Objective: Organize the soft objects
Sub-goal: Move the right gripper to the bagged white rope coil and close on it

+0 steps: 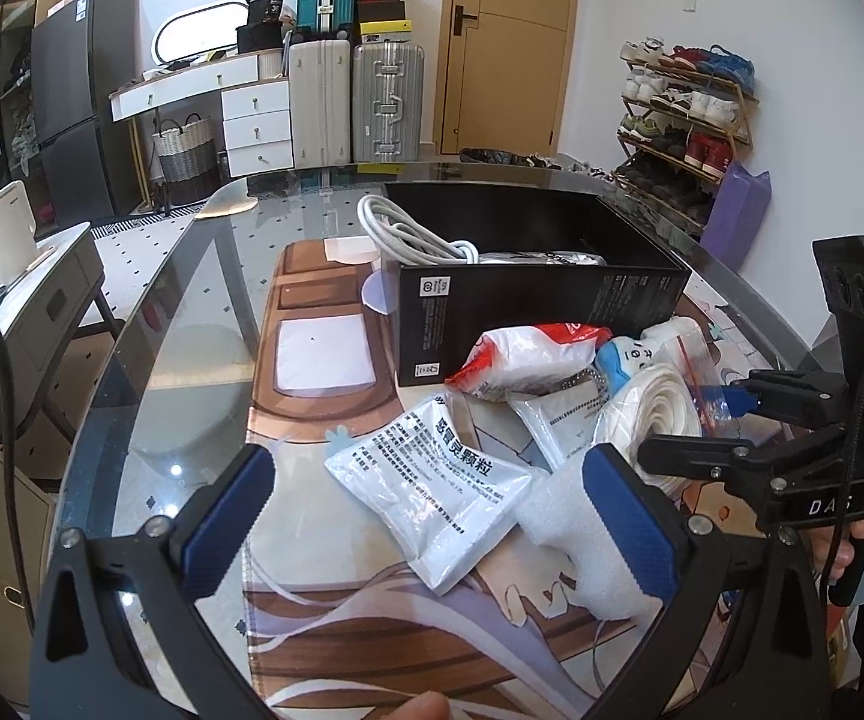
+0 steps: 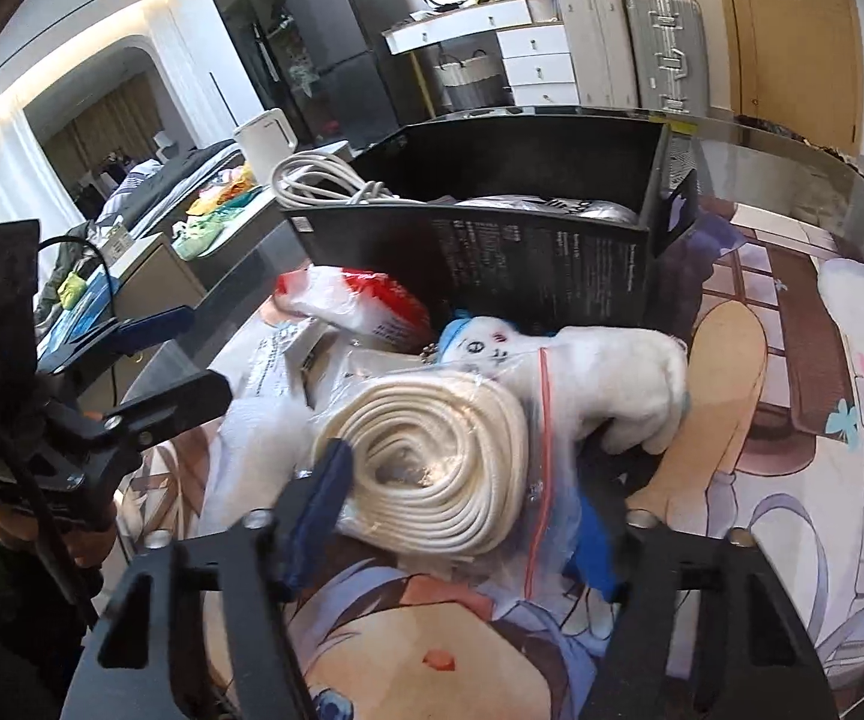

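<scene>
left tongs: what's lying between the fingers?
Left wrist view: a white medicine packet and a white foam piece lie between the open left tongs fingers.

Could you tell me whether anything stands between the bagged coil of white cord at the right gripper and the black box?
Yes. A white plush toy and a red-and-white bag lie between the bagged cord coil and the black box, against its near wall.

Bright daylight, glare on the glass table (image 1: pixel 150 360), fisheye-warped dark corners.

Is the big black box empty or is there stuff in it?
Not empty. The black box is open at the top, and a white cable bundle pokes over its rim, with something silvery lying inside.
</scene>
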`<state>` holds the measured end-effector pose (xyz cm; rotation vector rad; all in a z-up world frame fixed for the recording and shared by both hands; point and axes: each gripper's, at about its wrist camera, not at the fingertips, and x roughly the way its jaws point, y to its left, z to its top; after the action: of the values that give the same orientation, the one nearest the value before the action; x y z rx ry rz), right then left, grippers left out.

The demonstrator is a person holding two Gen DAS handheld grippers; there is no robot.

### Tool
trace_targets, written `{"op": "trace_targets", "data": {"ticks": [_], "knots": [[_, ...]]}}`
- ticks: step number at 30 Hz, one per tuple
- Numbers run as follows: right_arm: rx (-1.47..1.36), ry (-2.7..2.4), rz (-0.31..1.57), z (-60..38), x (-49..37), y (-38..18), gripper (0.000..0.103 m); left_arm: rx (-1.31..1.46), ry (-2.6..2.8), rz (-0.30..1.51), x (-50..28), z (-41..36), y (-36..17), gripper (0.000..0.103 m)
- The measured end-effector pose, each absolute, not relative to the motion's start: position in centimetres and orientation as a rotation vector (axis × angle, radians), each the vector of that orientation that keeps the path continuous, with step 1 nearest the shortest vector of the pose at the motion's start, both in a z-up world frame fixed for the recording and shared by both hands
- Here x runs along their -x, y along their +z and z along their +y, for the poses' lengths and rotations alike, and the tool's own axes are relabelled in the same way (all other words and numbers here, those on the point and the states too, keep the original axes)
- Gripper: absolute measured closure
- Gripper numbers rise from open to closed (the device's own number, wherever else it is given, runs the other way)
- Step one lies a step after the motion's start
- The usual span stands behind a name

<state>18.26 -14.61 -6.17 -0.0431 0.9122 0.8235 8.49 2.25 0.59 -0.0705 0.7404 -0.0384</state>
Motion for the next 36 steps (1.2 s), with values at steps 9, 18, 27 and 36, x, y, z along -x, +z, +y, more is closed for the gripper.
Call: {"op": "trace_targets", "data": {"ticks": [9,18,27,36], "knots": [[-0.023,0.827,0.895,-16.3,-17.5,-6.2,0.075,0.057,-0.039,0.75,-8.3,1.6,0.2,0.0],[-0.025,0.819,0.83,-17.6,-16.5,-5.2,0.084,0.051,-0.055,0.764,-8.0,0.5,0.3,0.0],[-0.017,0.786,0.809,-19.0,-15.8,-4.7,0.086,0.025,-0.084,0.779,-7.7,-0.9,0.1,0.0],[-0.015,0.75,0.788,-20.5,-15.3,-4.2,0.087,0.027,-0.109,0.789,-7.5,-1.6,0.0,0.0]]}}
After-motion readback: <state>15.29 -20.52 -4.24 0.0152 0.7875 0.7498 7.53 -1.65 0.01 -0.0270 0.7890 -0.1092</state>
